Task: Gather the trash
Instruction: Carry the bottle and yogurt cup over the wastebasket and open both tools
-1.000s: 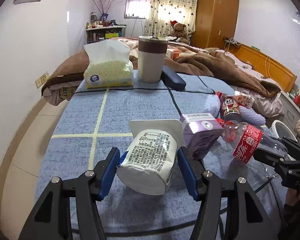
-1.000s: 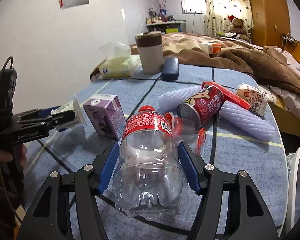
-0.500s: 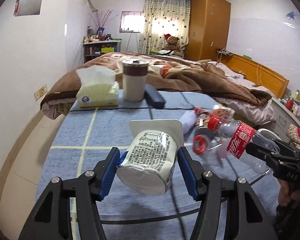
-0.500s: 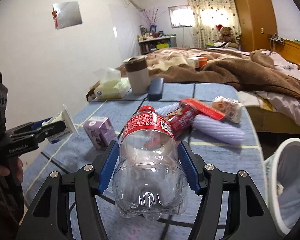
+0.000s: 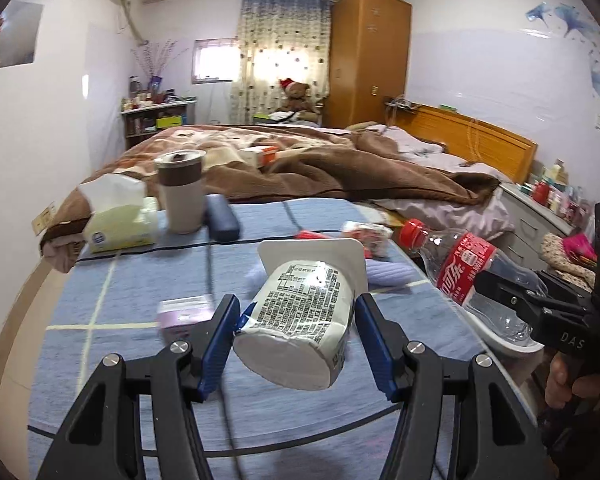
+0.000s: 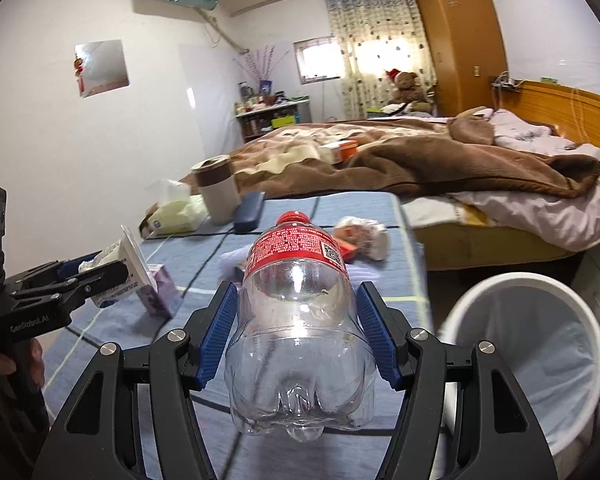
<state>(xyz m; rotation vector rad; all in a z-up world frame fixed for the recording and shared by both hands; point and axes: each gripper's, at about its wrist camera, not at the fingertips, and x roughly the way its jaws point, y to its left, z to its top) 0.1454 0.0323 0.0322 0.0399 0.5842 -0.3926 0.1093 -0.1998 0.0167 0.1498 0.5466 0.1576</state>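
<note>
The left tool (image 5: pixel 296 336) is clenched on a white yogurt cup (image 5: pixel 300 320), its 2 blue pads pressing the cup's sides, foil lid pointing away, above the blue counter (image 5: pixel 132 280). The right tool (image 6: pixel 296 332) grips a clear plastic bottle (image 6: pixel 300 336) by its lower body, red cap pointing ahead. Only the right wrist view shows the white bin (image 6: pixel 539 360), low to the right of that tool, beside the counter's edge. Only the left view shows the purple carton (image 5: pixel 184 314) lying just past its left finger. Farther ahead of both tools stand a tissue pack (image 5: pixel 120 224), a tumbler (image 5: pixel 182 196) and a dark case (image 5: pixel 222 216).
</note>
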